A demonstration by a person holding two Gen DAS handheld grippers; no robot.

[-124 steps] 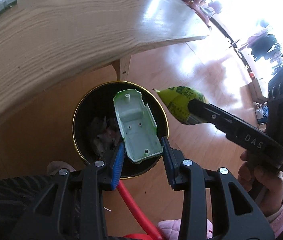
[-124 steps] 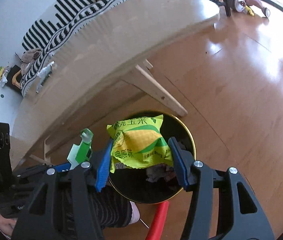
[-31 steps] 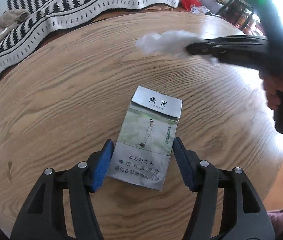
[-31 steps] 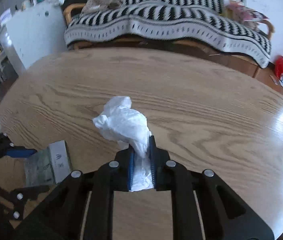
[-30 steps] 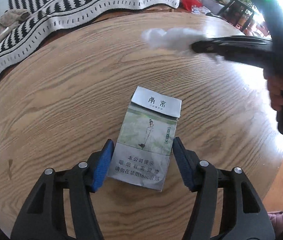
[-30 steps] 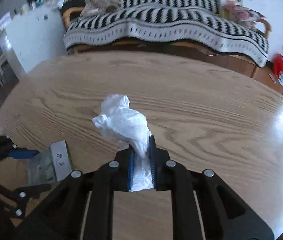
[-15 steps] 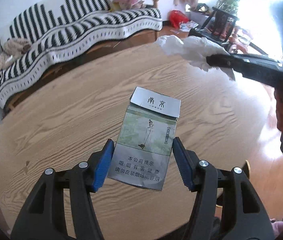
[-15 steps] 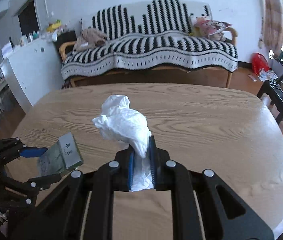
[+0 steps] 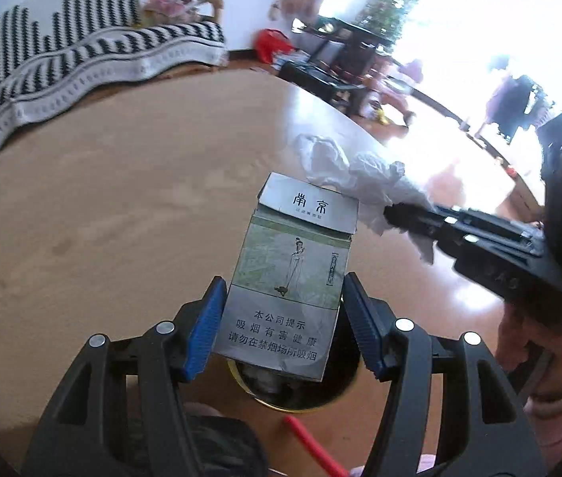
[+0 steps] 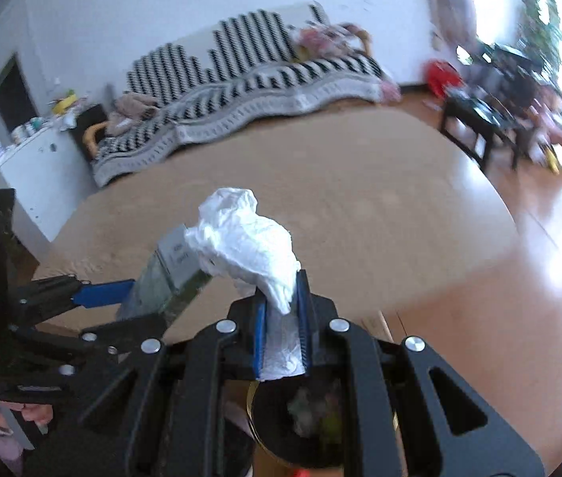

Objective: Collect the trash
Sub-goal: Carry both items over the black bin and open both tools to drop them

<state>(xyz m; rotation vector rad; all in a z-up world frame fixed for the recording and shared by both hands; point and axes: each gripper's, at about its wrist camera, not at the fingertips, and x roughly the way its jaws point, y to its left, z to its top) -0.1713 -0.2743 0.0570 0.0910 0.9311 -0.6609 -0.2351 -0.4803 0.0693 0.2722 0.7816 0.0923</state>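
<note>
My left gripper (image 9: 285, 318) is shut on a grey-green cigarette pack (image 9: 293, 278) and holds it in the air, above the near edge of the round wooden table (image 9: 102, 218). My right gripper (image 10: 281, 302) is shut on a crumpled white tissue (image 10: 241, 242); it also shows in the left wrist view (image 9: 356, 175), to the right of the pack. The pack shows in the right wrist view (image 10: 161, 278), left of the tissue. A black bin with a gold rim (image 9: 301, 393) stands on the floor under both grippers; trash lies inside it (image 10: 312, 413).
A striped black-and-white sofa (image 10: 241, 79) stands beyond the table. A black chair (image 10: 479, 119) and clutter stand at the far right by a bright window. A red stick (image 9: 312, 445) lies on the floor by the bin. A white cabinet (image 10: 38, 167) stands at left.
Both grippers have lifted their loads off the table and pulled back past its near edge. The bin now shows below them, and the tissue has come close to the pack.
</note>
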